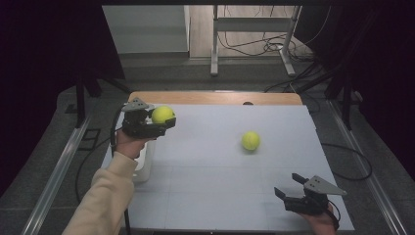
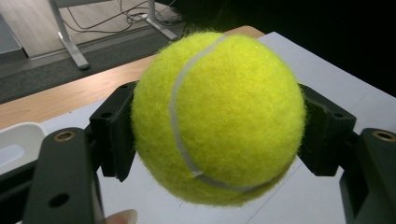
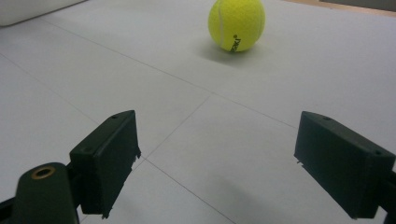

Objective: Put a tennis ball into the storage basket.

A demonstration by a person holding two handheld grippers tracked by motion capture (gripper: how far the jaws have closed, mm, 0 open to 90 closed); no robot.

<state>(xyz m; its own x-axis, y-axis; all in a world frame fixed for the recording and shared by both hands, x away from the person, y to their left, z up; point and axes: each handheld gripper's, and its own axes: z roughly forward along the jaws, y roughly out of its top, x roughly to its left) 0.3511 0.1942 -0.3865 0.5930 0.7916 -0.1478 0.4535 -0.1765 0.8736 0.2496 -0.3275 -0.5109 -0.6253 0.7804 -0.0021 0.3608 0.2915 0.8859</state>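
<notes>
Left gripper (image 1: 164, 119) is pinching a ball (image 1: 162, 114), jaws pressing on both its sides. In the left gripper view the held ball (image 2: 219, 116) is sitting squarely between the two black pads (image 2: 116, 130), white seam curving down its front, and it is hanging clear above the white mat (image 2: 327, 84). A white tray (image 2: 16, 144) is lying below and to the left of that gripper; in the high view the tray (image 1: 142, 169) is sitting just under the left hand (image 1: 128, 144), at the mat's left edge.

Right gripper (image 1: 288, 186) is resting low over the near right part of the mat (image 1: 205, 186), jaws spread wide with nothing between them. Second ball (image 1: 250, 140) is lying on the mat ahead of the right gripper and well apart from it. In the right gripper view this ball (image 3: 236, 24) is sitting beyond the open jaws, roughly centred between them, black print on its lower right side, shadow falling to its left.

The two grippers are well apart, the second ball lying between them.
</notes>
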